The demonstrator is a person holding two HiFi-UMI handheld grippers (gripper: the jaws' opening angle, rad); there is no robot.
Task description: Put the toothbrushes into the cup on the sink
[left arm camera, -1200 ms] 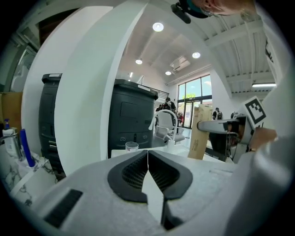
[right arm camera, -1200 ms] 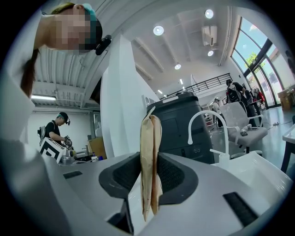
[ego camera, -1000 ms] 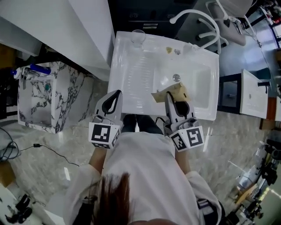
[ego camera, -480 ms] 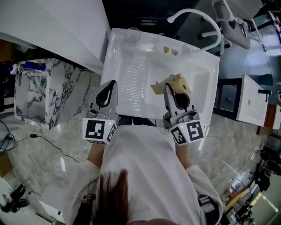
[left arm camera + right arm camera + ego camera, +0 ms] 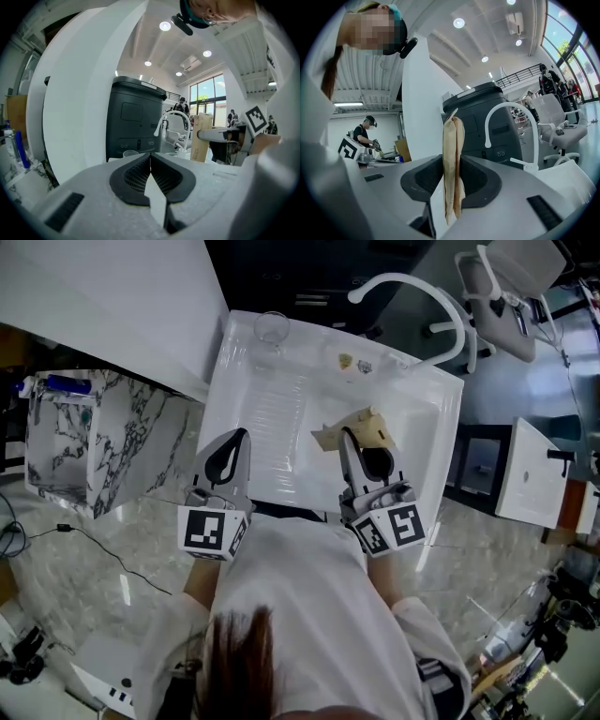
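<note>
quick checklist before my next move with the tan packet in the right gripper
1. Right gripper grip on the tan packet: ok, jaws pressed on it and the packet stands upright.
2. Left gripper free: ok, jaws together with nothing between them.
3. Cup ready: ok, upright at the sink's far left corner, looks empty.
4. Path over the drainboard to the cup: ok, bare ribbed surface.
5. Faucet out of the way: ok, it arcs over the far right side, away from the cup.
6. Packet's contents: cannot tell, the wrapper hides them.
</note>
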